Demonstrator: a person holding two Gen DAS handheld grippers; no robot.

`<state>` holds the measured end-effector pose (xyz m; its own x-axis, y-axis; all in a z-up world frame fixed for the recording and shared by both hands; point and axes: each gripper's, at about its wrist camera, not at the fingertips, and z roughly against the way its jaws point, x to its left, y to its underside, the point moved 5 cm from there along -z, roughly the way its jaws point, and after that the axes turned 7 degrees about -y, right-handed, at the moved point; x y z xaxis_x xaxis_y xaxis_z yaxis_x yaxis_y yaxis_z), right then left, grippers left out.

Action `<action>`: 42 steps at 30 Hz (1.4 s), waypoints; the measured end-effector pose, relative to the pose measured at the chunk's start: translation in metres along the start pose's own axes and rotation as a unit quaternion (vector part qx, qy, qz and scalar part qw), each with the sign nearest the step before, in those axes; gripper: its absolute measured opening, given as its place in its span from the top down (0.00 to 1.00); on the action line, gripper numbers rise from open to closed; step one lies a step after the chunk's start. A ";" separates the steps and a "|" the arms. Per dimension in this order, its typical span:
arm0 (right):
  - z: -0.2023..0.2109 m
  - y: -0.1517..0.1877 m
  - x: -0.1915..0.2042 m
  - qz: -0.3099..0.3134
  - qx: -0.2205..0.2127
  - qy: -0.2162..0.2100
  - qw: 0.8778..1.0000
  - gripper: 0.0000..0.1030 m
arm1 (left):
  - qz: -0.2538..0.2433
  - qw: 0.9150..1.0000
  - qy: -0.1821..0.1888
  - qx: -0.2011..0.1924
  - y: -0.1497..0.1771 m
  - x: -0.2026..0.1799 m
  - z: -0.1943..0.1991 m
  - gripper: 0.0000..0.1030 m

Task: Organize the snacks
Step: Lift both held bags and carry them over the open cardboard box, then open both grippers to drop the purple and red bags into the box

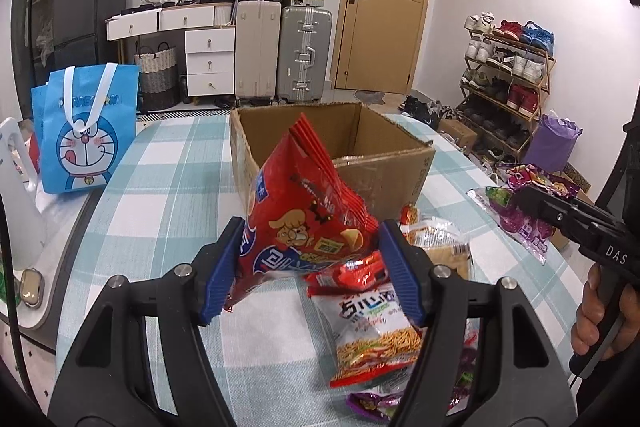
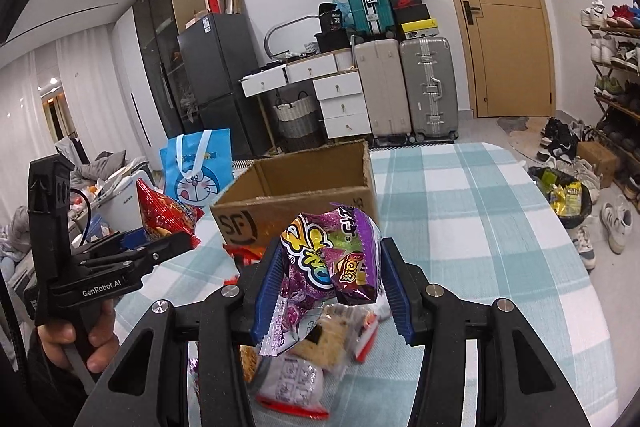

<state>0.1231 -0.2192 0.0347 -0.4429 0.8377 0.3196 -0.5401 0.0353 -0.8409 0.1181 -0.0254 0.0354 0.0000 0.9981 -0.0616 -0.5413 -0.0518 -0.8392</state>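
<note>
1. I take the open brown cardboard box (image 1: 336,143) on the table with a teal-and-white checked cloth (image 1: 168,171) as my landmark.
2. My left gripper (image 1: 310,267) is clenched on a shiny red snack bag with a cartoon face (image 1: 304,211), held off the cloth just in front of the box.
3. My right gripper (image 2: 334,291) grasps a crinkled purple foil snack packet (image 2: 332,259), raised in front of the box, to its right side.
4. A loose pile of snack packets (image 1: 376,323) lies on the cloth in front of the box, beneath both grippers.
5. A blue cartoon-cat tote bag (image 1: 86,131) stands left of the box.
</note>
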 end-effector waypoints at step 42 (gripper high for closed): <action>-0.092 -0.077 -0.004 -0.011 0.029 -0.031 0.999 0.53 | -0.011 1.000 -0.018 0.018 -0.083 -0.010 -0.075 0.36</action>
<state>0.2323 -0.1751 0.0585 -0.4727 0.8019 0.3654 -0.5892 0.0206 -0.8077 0.2258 -0.0339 0.0650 -0.0184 0.9996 -0.0234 -0.5723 -0.0297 -0.8195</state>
